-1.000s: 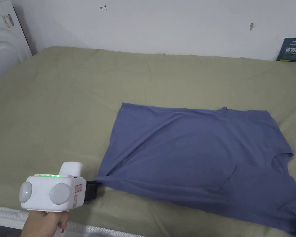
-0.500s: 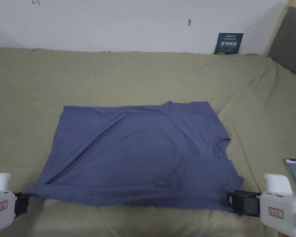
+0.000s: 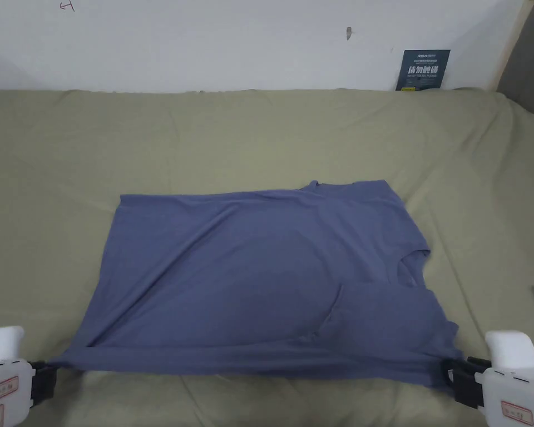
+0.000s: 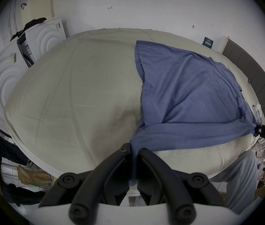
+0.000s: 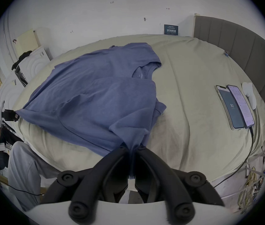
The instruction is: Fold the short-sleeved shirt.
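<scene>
Head view: shirt (image 3: 260, 278) between claws.

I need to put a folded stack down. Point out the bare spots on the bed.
Bare sheet lies left of the shirt, toward the white panels, and behind it up to the wall. On its right, a narrower strip ends at two phones. The near edge is crowded by both grippers.

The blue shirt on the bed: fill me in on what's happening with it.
A person is holding the blue shirt with two tongs. The left tongs are shut on the near hem corner, the right tongs on the near sleeve end. The near edge is pulled taut between them over the bed. It looks partly folded at most. Two phones lie to the right.
</scene>
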